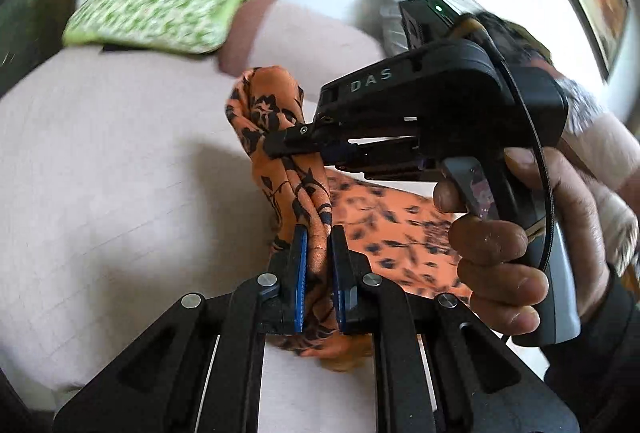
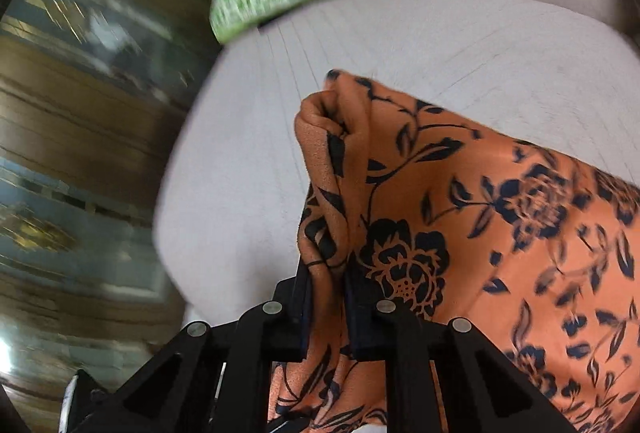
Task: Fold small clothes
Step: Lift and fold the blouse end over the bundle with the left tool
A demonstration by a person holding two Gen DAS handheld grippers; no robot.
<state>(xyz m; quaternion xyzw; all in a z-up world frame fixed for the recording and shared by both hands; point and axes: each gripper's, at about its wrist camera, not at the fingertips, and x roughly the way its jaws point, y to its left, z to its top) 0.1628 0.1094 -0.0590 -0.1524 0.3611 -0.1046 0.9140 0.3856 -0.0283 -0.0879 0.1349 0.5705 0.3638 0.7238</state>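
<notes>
Two pinches on orange floral garment (image 1: pixel 304 193): left gripper (image 1: pixel 319 233) and right gripper (image 1: pixel 280 145) both clamped on bunched cloth, raised over pale bed (image 1: pixel 120 173). Folding barely begun; no fold visible yet.

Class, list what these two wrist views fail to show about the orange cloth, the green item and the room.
- Orange floral cloth: garment type and full outline unknown; right wrist view crops it at the frame edge, and the left claw covers its bunched part.
- Green patterned fabric: motion blur hides its print and whether it is folded.
- Wooden furniture, right wrist view: too blurred to identify.
</notes>
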